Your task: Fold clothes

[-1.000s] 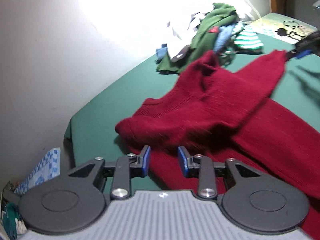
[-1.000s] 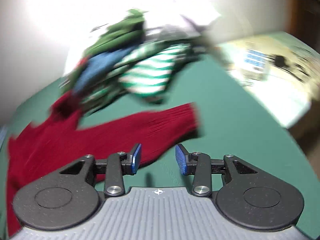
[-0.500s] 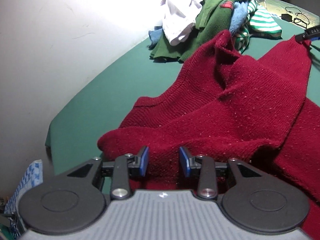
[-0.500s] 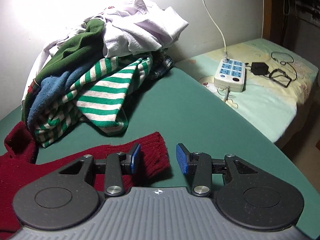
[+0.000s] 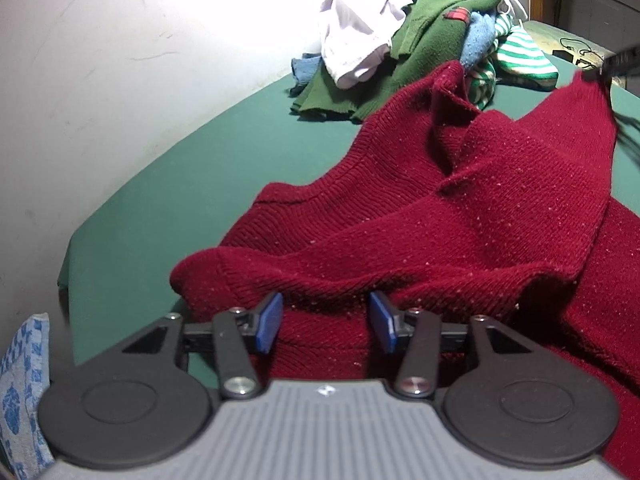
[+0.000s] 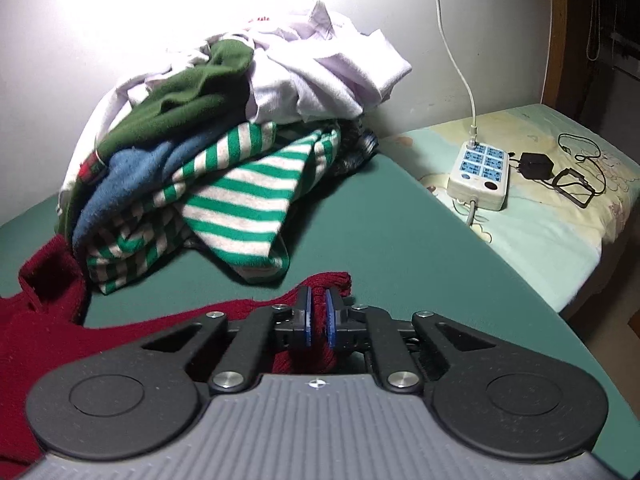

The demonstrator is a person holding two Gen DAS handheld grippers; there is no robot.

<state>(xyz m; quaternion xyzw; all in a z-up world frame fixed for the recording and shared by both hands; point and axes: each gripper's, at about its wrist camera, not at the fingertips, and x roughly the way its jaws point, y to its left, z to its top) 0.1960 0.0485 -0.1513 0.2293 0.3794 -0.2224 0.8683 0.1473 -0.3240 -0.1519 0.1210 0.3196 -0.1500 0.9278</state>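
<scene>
A dark red knitted sweater lies crumpled on the green table. My left gripper hovers over its near sleeve cuff; its jaws are opening, with red knit below and between the blue pads, which do not press on it. In the right wrist view my right gripper is closing and its blue pads pinch the cuff of the other sleeve. That sleeve stretches left to the sweater body. The right gripper's dark tip shows at the far right of the left wrist view, on the raised cuff.
A heap of clothes in white, green, blue and green stripes stands at the back of the table by the wall. Right of the table a bed carries a power strip and a charger with cables. A blue patterned cloth lies beyond the table's left edge.
The right gripper closed on the red sleeve cuff, which lay between open jaws before. The left gripper came down closer to the near sleeve and its jaws widened.
</scene>
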